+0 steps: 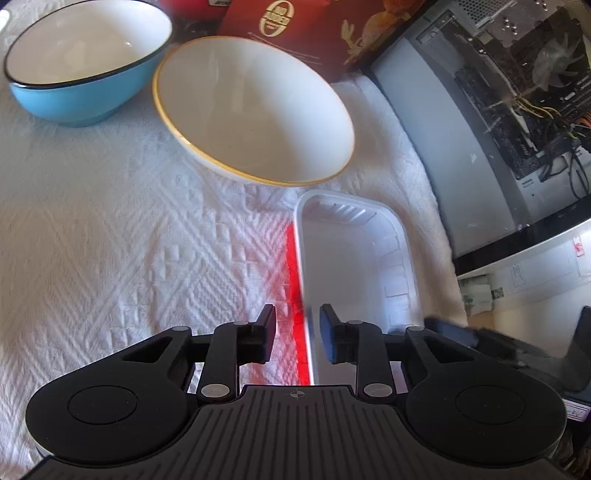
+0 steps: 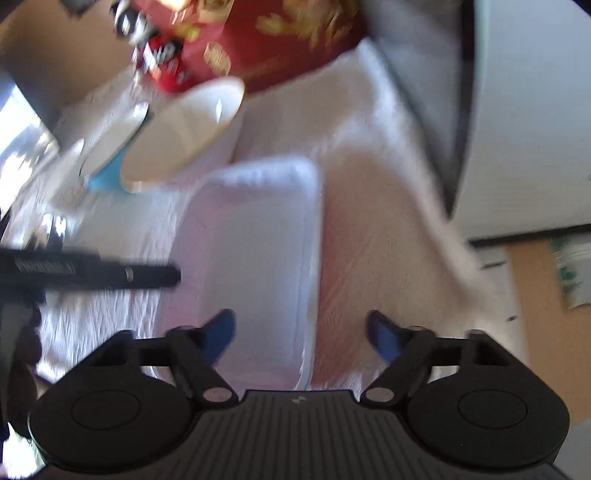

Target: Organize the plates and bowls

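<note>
A white rectangular plastic tray (image 1: 354, 258) lies on the white cloth, over something red (image 1: 295, 280) along its left side. My left gripper (image 1: 297, 334) straddles the tray's left rim with a narrow gap between its pads; it is not closed on it. A white bowl with a gold rim (image 1: 255, 110) sits behind the tray, and a blue bowl with a white inside (image 1: 85, 62) to its left. In the blurred right wrist view my right gripper (image 2: 301, 332) is open above the tray (image 2: 251, 240), its right edge between the fingers. The bowls (image 2: 184, 136) lie beyond.
A red printed box (image 1: 306, 26) stands behind the bowls. An open computer case (image 1: 517, 92) stands at the right edge of the cloth (image 1: 110, 240). The left gripper's finger (image 2: 92, 273) reaches in from the left of the right wrist view. A wooden floor (image 2: 535, 314) shows to the right.
</note>
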`<state>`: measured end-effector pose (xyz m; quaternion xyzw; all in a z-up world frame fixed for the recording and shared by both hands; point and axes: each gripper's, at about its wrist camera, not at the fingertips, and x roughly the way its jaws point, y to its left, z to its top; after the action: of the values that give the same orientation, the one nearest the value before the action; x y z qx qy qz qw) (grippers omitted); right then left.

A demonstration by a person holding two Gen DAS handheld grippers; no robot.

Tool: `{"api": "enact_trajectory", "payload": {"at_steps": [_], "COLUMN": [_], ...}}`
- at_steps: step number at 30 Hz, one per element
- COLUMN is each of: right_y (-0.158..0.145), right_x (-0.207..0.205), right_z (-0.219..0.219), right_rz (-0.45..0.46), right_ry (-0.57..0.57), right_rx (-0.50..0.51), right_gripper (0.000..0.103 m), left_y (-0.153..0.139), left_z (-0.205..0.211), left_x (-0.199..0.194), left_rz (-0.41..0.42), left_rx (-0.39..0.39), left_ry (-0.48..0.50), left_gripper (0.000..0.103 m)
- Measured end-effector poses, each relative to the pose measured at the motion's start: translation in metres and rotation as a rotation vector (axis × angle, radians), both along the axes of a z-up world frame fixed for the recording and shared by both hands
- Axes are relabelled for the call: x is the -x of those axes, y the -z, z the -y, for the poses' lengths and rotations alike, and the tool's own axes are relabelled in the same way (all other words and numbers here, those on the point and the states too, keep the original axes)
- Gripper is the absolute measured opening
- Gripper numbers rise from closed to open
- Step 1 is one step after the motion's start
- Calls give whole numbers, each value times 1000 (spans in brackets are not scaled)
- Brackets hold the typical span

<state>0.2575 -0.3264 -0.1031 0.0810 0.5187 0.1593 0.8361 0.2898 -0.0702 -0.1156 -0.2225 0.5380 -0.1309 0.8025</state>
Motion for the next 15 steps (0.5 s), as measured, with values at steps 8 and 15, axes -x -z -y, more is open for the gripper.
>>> {"api": "enact_trajectory", "payload": {"at_steps": [8, 15], "right_y": [-11, -7], "right_x": [3, 10], "right_z": [-9, -3], "right_rz": [77, 86], "right_ry": [69, 117], "right_rx": [43, 167], "right_gripper": [37, 38], "left_y": [-2, 7], "left_z": [25, 29], "left_x": [-8, -7], "left_rz": [17, -12], "left_rx": [63, 125], "left_ry": [133, 163], "left_gripper": [23, 24]}}
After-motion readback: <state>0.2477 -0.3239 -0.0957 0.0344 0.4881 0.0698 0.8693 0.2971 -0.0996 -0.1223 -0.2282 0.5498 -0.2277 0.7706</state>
